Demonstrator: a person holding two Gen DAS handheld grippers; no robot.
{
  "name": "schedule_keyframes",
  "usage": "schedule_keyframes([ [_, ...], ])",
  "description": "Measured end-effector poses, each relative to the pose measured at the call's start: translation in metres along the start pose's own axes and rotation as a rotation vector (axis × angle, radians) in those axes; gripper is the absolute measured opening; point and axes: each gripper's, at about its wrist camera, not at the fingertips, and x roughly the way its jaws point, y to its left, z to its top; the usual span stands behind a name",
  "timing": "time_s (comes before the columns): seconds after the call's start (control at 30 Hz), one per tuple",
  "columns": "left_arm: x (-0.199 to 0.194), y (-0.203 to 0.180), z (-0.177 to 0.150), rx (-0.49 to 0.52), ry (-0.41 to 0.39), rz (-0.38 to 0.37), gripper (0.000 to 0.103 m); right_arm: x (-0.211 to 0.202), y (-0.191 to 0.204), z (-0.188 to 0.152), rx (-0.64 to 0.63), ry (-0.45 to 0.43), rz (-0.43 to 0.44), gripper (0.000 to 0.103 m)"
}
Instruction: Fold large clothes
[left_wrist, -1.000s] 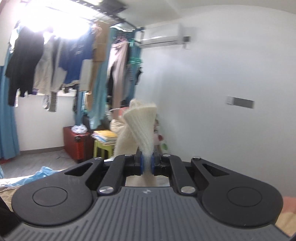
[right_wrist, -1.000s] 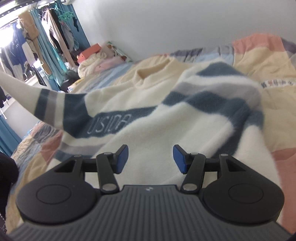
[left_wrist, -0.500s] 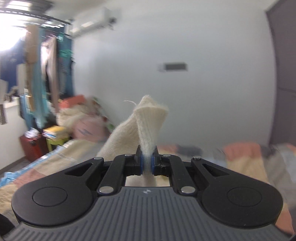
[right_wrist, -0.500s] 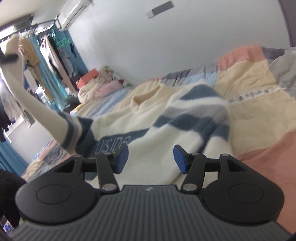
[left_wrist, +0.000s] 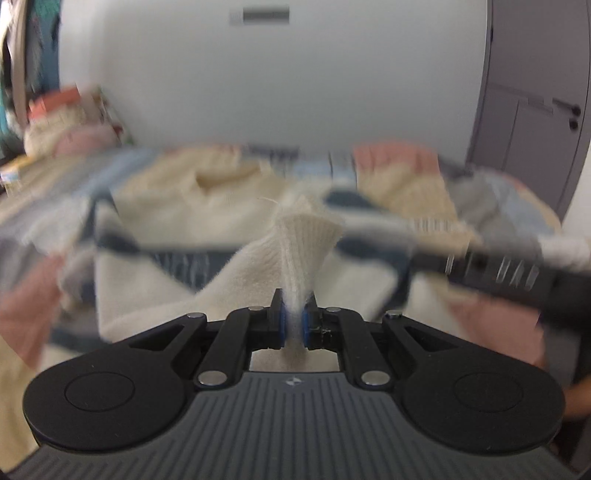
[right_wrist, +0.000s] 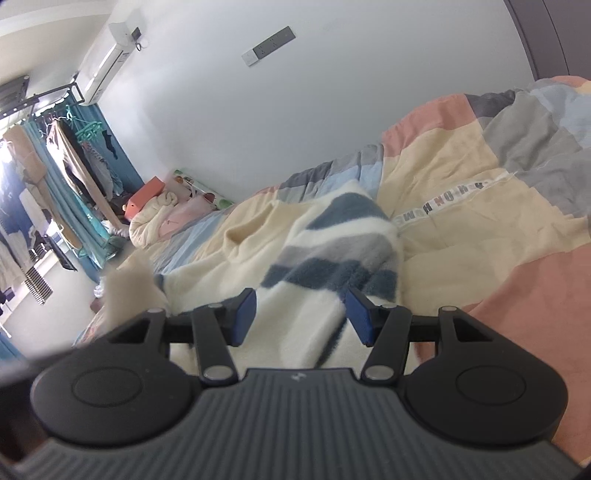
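Before you, the cream knit sweater with blue-grey stripes (right_wrist: 332, 258) lies spread on the patchwork quilt (right_wrist: 461, 177) covering the bed. Its ribbed cream cuff (left_wrist: 306, 236) stands above the sweater's body, between your left gripper (left_wrist: 293, 325) pads. Behind the bed's far-left end sits a heap of folded bedding (right_wrist: 162, 218) against the wall.

The left gripper (left_wrist: 293, 326), clamped on the cream ribbed cuff (left_wrist: 306, 236) of the sweater (right_wrist: 332, 266), has swung round and tipped downward: 1 second ago its camera faced the hanging clothes and the air conditioner high on the wall, and now it looks down over the sweater spread on the patchwork quilt (right_wrist: 461, 177), with a grey door at the far right. In the right wrist view the sleeve that stretched up and away to the left has come down; only its cream end (right_wrist: 129, 291) shows, blurred, near the left finger. The right gripper (right_wrist: 301, 317) has rolled, so the bed now slopes across its view.
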Motion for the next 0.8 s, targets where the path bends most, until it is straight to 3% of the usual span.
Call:
schedule_keyframes([
  [0.1,0.010,0.008,-0.019,-0.021,0.055,-0.052,0.011,0.003,0.003,-0.002,-0.015,0.009,-0.004,0.058],
  [0.13,0.010,0.011,-0.022,-0.017,0.062,-0.068,0.021,0.004,0.004,-0.002,-0.018,0.012,-0.004,0.058],
  [0.17,0.009,0.013,-0.022,-0.015,0.075,-0.088,0.042,0.004,0.005,-0.003,-0.019,0.015,-0.002,0.058],
  [0.23,0.003,0.017,-0.023,-0.042,0.100,-0.117,0.068,0.005,0.006,-0.004,-0.023,0.022,0.002,0.058],
  [0.43,-0.044,0.045,-0.017,-0.162,0.065,-0.175,0.070,0.009,0.012,-0.005,-0.026,0.045,0.023,0.058],
  [0.57,-0.062,0.080,-0.018,-0.278,0.022,-0.140,0.071,0.022,0.021,-0.008,-0.039,0.106,0.059,0.058],
  [0.67,-0.061,0.111,-0.020,-0.372,0.020,-0.071,0.071,0.034,0.031,-0.011,-0.062,0.139,0.083,0.074],
  [0.8,-0.048,0.148,-0.024,-0.457,0.058,-0.028,0.071,0.053,0.046,-0.010,-0.130,0.168,0.110,0.075],
])
